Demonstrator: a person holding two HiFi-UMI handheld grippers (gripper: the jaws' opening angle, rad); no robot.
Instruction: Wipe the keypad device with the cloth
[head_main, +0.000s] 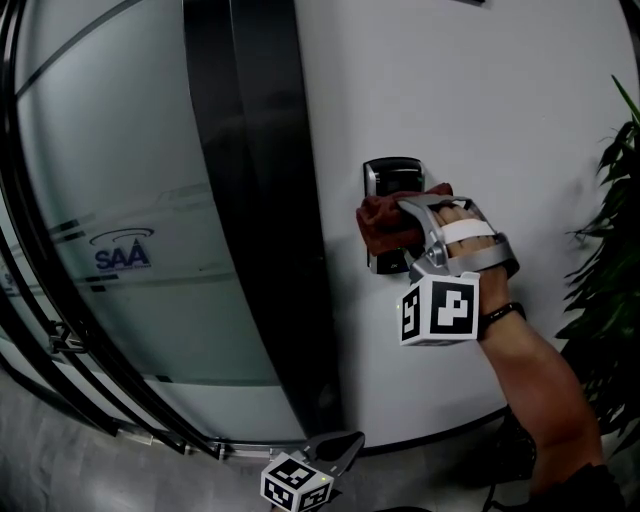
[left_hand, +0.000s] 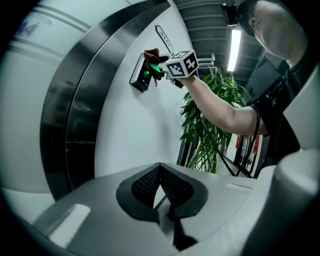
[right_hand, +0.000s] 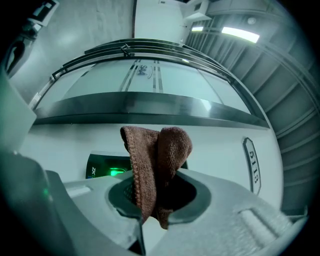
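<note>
Because the keypad (head_main: 392, 178) sits upright on the smooth white wall (head_main: 500, 120), the right gripper (head_main: 408, 222) reaches up to it, jaws clenched on the cloth (head_main: 380, 225) — a nubby brown fold pressed over the dark, boxy face. The left gripper (head_main: 345, 445) hangs low, jaws closed on nothing — idle, I judge, and out of the way.

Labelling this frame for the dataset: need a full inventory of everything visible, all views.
keypad device: 1, black with a green light, on the white wall
cloth: 1, brown, against the keypad device
number plate: 1, oval, on the wall
glass panel: 1, curved, blue logo, left
post: 1, black, between glass panel and wall
plant: 1, green, right edge
ceiling light: 1, white strip, overhead
right gripper: 1, grey, shut on the cloth
left gripper: 1, grey, shut, empty, held low
forearm: 1, black wristband, behind the right gripper
</note>
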